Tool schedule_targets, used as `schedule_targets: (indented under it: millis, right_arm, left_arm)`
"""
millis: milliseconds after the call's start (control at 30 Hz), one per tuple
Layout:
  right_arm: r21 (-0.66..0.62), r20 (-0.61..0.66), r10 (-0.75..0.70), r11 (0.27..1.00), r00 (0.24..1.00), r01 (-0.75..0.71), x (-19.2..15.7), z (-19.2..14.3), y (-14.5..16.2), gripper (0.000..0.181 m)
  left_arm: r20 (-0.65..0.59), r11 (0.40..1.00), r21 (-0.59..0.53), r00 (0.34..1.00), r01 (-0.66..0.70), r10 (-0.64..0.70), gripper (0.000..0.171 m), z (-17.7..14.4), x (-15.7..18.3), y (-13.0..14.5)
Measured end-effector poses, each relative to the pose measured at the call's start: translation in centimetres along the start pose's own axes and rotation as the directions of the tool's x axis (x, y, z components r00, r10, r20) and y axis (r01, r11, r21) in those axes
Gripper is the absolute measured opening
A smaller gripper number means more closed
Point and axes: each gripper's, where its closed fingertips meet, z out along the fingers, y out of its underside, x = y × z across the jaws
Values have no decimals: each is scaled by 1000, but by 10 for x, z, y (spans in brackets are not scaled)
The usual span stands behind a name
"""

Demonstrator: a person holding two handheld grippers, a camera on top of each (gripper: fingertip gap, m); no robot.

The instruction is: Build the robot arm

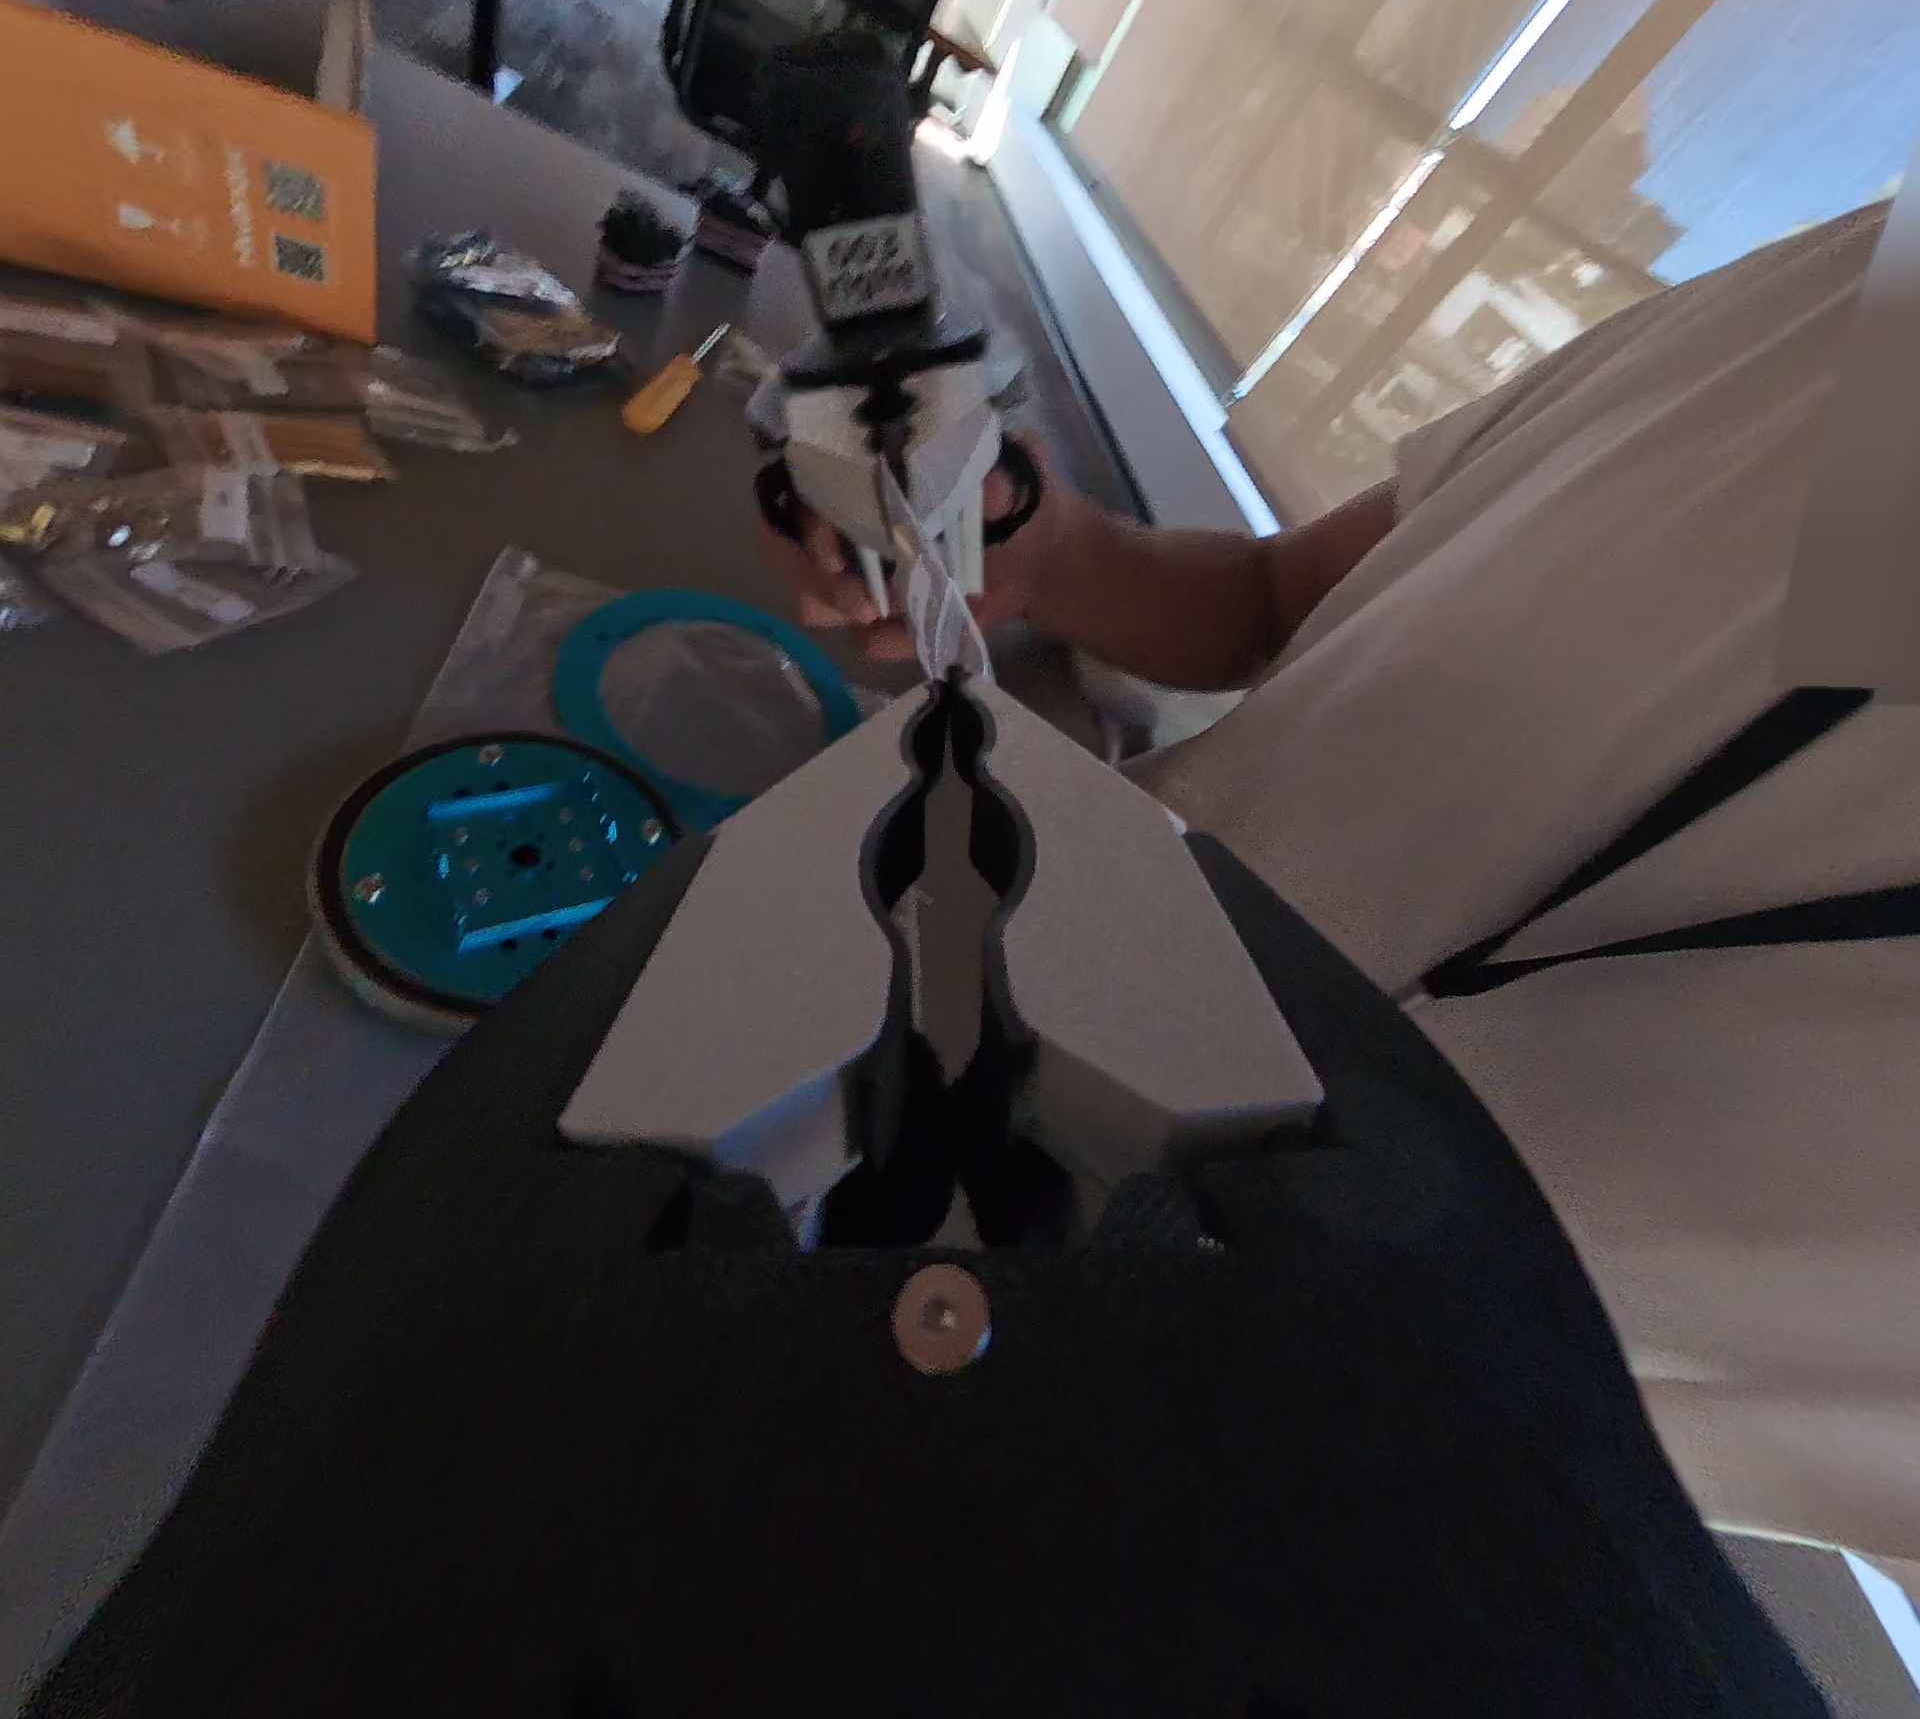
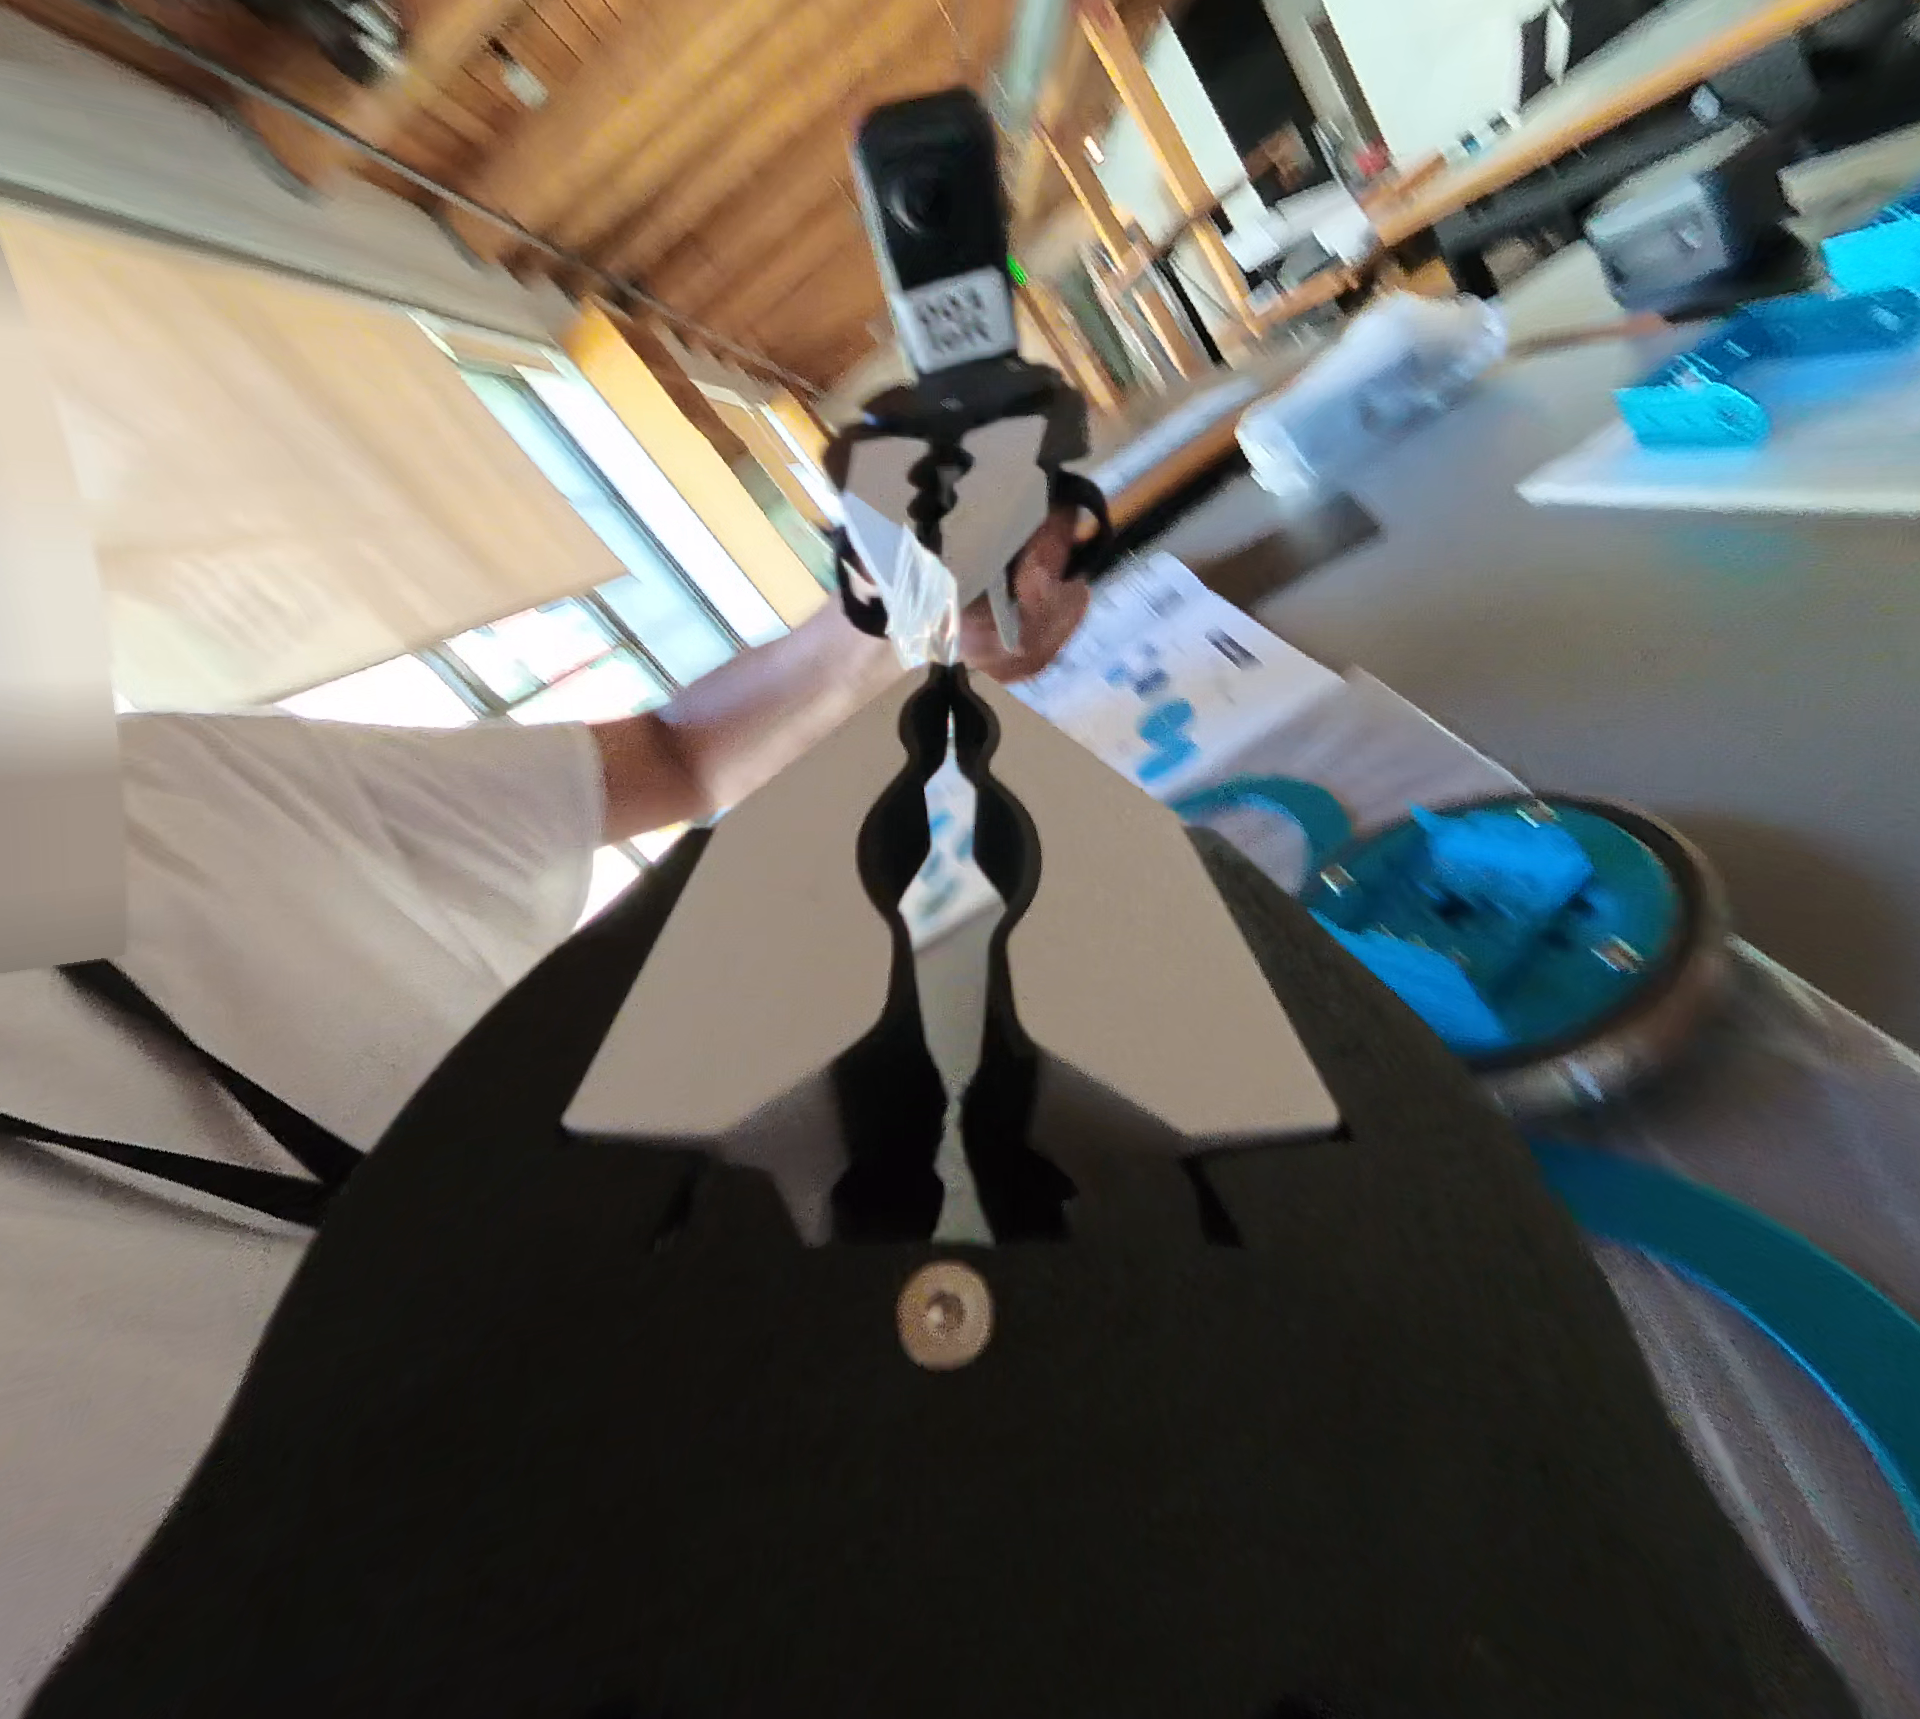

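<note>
- The left gripper (image 1: 951,682) is keeping its two grey fingers (image 1: 821,880) pressed together at the tips, pinching one end of a small clear plastic bag (image 1: 940,604).
- The right gripper (image 2: 948,672) is doing likewise: its fingers (image 2: 1101,900) are closing tip to tip on the other end of the same bag, which is showing crumpled and shiny in the right wrist view (image 2: 920,604).
- The bag is hanging in the air, stretched between the two grippers, which are facing each other nose to nose above the grey table (image 1: 125,786); what it holds I cannot tell.
- In each view the opposite gripper, with a camera on top and a hand (image 1: 1049,573) around its handle, is blocking the scene behind the bag.
- Below and to the left, one round teal base (image 1: 499,869) with screws and blue blocks on it is lying on the table, just beside one flat teal ring (image 1: 707,693) resting on a clear sheet.
- One printed sheet (image 2: 1174,672) is lying past the ring in the right wrist view.
- Farther off are sitting one yellow-handled screwdriver (image 1: 665,391), one orange box (image 1: 187,183), a foil packet (image 1: 509,308) and a heap of small packets too blurred to count.
- A person's light sleeve (image 1: 1558,630) is filling the right side.
</note>
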Motion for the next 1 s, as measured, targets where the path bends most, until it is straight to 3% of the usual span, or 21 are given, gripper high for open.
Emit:
schedule_targets:
  millis: [167,300,433,500,600,700,833,1000]
  right_arm:
    - [-308,-230,-15,950,973,-58,38,-24,51,0]
    - [-419,-338,-25,899,941,-126,59,-42,80,0]
    - [-485,-358,-70,866,931,-121,63,-49,86,0]
    - [-516,-348,-96,850,933,-105,60,-50,81,0]
    - [-603,-325,-155,793,933,-79,55,-47,71,0]
    - [-743,-262,-257,669,930,-24,51,-38,72,0]
    - [-918,-140,-405,396,903,36,51,-30,80,0]
    - [-989,-10,-480,133,877,61,53,-21,73,0]
  left_arm:
    - [221,978,-192,975,79,-35,0,33,-41,64]
    - [309,941,-322,951,100,4,0,60,-61,99]
    - [375,921,-380,925,89,66,1,65,-67,108]
    - [418,909,-407,904,92,96,14,55,-68,114]
    - [461,917,-387,882,98,101,17,36,-63,117]
    - [481,941,-321,874,107,65,17,25,-55,116]
    - [472,970,-233,880,69,50,17,19,-44,110]
    - [459,978,-209,884,6,93,19,18,-35,108]
